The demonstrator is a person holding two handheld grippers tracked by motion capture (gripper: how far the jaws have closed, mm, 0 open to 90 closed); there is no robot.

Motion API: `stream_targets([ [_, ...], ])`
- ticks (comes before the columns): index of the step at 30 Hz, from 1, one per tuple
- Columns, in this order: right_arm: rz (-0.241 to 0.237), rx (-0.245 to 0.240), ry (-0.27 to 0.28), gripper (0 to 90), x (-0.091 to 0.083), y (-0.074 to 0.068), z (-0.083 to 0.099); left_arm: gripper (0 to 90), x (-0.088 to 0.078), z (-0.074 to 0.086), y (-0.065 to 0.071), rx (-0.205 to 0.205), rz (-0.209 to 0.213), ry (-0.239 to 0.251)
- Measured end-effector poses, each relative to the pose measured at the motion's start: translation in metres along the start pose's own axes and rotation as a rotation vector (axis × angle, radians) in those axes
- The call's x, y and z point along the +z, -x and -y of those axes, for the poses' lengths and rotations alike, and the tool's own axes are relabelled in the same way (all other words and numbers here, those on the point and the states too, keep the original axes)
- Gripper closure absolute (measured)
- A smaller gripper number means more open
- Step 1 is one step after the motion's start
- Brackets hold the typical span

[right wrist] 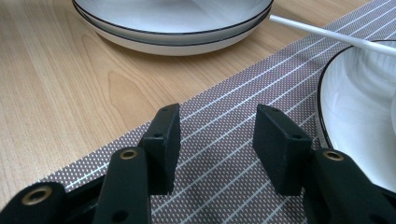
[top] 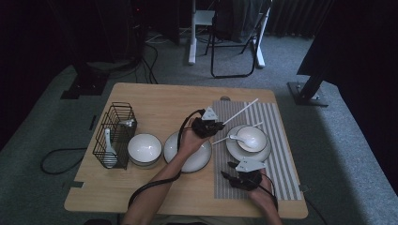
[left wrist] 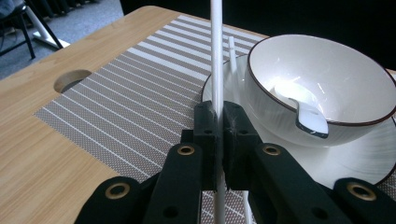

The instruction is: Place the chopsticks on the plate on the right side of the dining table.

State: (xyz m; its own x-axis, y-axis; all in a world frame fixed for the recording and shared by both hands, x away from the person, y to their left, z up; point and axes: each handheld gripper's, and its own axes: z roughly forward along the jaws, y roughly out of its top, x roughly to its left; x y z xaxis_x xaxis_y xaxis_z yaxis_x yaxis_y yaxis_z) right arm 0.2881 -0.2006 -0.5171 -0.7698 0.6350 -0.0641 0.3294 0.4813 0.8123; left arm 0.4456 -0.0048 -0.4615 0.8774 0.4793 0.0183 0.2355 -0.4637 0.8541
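Pinching a white chopstick (left wrist: 216,56) between closed jaws, left gripper (top: 209,125), low on the shaft so the long end is pointing up and away over the striped placemat (left wrist: 135,98). Hovering just beside a white bowl (left wrist: 322,79) holding a spoon (left wrist: 303,109) and sitting on a saucer (left wrist: 355,161), probably for laying the stick down next to that setting. Lying against the saucer's rim already, a second chopstick (left wrist: 232,56). Waiting with jaws apart and empty over the placemat's near corner, right gripper (right wrist: 215,135), clear of the saucer. Standing further left on the wooden table (top: 155,96): a plate (top: 197,161), another bowl (top: 144,147), a wire rack (top: 116,133).
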Motion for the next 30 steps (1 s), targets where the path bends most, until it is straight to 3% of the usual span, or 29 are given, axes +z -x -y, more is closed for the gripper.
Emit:
stream_targets([
  [16, 0.005, 0.0, 0.002, 51.2, 0.0, -0.001, 0.001, 85.9, 0.022, 0.01, 0.0, -0.007, -0.008, -0.098],
  [30, 0.009, -0.002, -0.001, 51.2, 0.0, 0.0, 0.001, 85.8, 0.031, 0.014, 0.003, 0.026, -0.009, -0.165],
])
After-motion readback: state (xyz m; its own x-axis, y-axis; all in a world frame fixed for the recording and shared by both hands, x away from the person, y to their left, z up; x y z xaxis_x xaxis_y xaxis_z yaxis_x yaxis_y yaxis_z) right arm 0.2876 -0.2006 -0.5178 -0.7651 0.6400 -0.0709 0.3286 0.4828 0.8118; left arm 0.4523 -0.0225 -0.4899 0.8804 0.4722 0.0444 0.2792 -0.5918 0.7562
